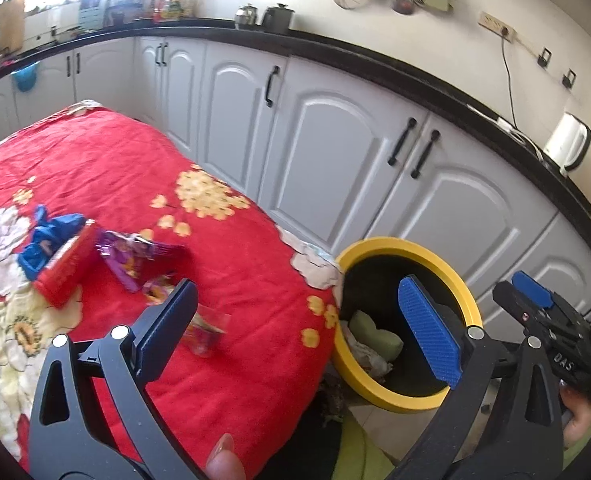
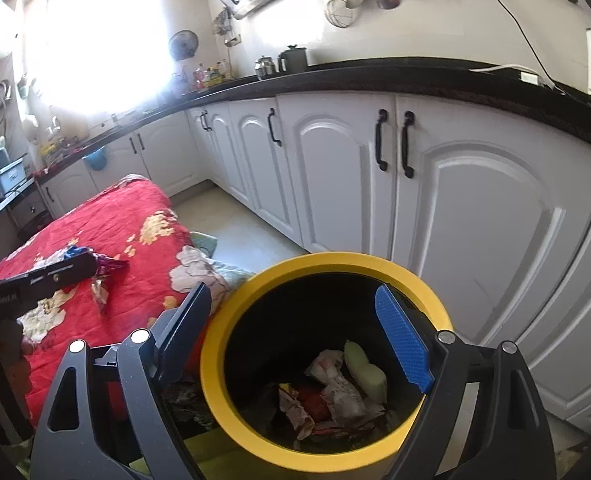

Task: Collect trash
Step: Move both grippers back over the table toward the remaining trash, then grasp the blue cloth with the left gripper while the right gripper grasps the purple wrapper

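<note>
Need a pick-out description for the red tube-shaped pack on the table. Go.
Start at the table under the red floral cloth, beside the yellow-rimmed bin. The litter sits toward its left side. The red cylindrical pack lies on its side between a crumpled blue wrapper and a purple wrapper; only it is solid.

Daylight from the window (image 2: pixel 95 40) blows out to white glare, and the fisheye bends and darkens the edges.

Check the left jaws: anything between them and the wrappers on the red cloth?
Nothing visible. The left gripper is open and empty, and only bare red cloth separates it from the wrappers. A red packet lies beside them, not in the way.
</note>
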Motion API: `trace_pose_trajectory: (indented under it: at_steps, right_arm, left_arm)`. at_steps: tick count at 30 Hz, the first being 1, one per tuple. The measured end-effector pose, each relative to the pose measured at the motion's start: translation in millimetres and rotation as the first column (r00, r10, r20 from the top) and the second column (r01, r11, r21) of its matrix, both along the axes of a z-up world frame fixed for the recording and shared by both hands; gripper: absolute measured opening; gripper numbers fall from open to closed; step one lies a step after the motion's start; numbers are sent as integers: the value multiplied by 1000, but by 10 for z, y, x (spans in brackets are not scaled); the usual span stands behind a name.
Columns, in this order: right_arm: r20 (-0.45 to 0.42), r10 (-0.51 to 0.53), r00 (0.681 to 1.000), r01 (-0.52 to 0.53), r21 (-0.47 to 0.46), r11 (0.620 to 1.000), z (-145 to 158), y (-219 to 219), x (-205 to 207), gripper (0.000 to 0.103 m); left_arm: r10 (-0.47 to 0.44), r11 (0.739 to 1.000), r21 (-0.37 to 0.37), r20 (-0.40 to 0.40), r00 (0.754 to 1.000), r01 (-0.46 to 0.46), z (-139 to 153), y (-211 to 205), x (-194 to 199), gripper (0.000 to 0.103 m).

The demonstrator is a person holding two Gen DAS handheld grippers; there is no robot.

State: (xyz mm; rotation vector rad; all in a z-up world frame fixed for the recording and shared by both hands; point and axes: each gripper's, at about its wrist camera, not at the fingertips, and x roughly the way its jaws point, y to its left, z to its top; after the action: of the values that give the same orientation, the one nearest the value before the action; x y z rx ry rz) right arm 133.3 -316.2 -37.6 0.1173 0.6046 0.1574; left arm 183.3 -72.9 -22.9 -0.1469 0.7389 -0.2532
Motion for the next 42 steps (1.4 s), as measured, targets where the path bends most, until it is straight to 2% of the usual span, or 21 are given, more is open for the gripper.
trace_pose_trajectory:
  at_steps: [14,17,27,33,42]
  right_arm:
    - [27,102,994,-101,-30,994,162,478,-4,82]
    - [40,124,991,-123,-35,992,199,605,-8,88]
    - [52,218,974,-217,-36,976,295,1049,82,89]
    - [52,273,961,-271,-35,962,313,1341,200,90]
    - [-10,336,942,-336,-22,942,208,1683,478,90]
  left_arm:
    - [105,993,-52,37,994,-103,157,523,-11,92]
    - [126,991,-56,43,991,-123,175,624,-12,92]
    - [213,976,-62,57,975,-209,185,1009,-9,92]
    - [272,961,-72,51,961,-268,162,1279,10,92]
    - [365,928,-96,23,931,-361,61,1679,31,92]
